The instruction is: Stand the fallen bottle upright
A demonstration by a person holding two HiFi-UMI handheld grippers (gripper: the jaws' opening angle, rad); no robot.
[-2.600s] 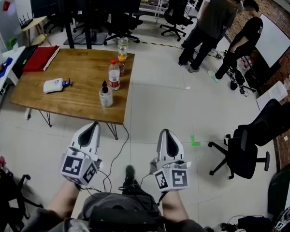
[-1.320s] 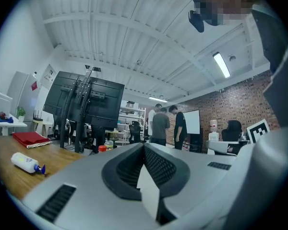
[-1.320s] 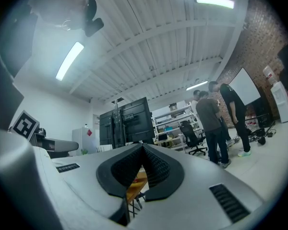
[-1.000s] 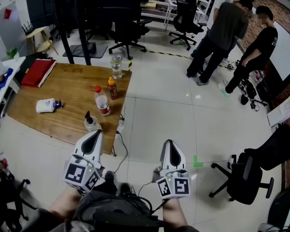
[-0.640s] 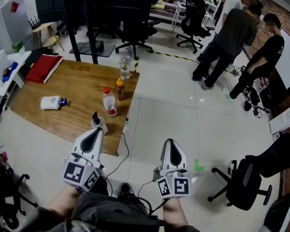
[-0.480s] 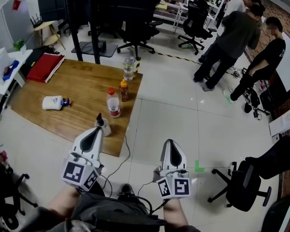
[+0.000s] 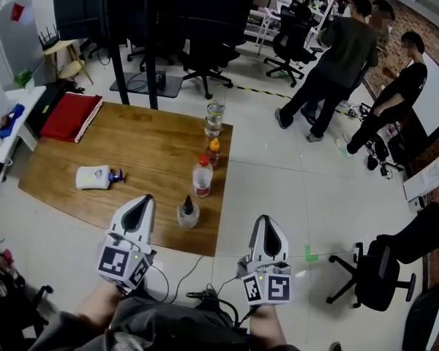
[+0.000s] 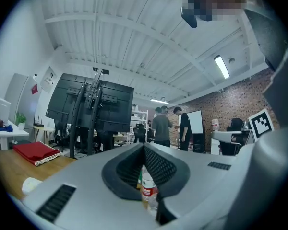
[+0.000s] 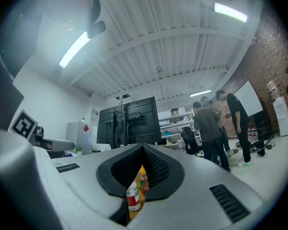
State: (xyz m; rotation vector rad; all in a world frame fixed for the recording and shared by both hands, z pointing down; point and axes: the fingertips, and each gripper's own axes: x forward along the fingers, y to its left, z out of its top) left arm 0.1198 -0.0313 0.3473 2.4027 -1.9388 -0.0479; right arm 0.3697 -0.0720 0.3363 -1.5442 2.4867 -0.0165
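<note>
At the approach: you stand short of the wooden table (image 7: 154, 134) with both tools held level ahead of you. The left gripper (image 7: 141, 202) and the right gripper (image 7: 266, 224) each have their jaws pressed together on nothing. The fallen bottle (image 7: 95, 177), white with a blue cap, lies on its side on the table's left half. It is well apart from the four bottles standing along the near right edge: a dark-topped pump bottle (image 7: 188, 212), a red-labelled bottle (image 7: 202, 178), a small orange-capped bottle (image 7: 214, 151) and a clear bottle (image 7: 215, 116). A red folder (image 7: 72, 115) lies at the far left corner, and three people (image 7: 336, 50) stand beyond. By the look of it, no contact has been made yet. Next you would need to close on the table, swing left toward the lying bottle and part one pair of jaws. Then take it about the body so it can be tipped onto its base.
</note>
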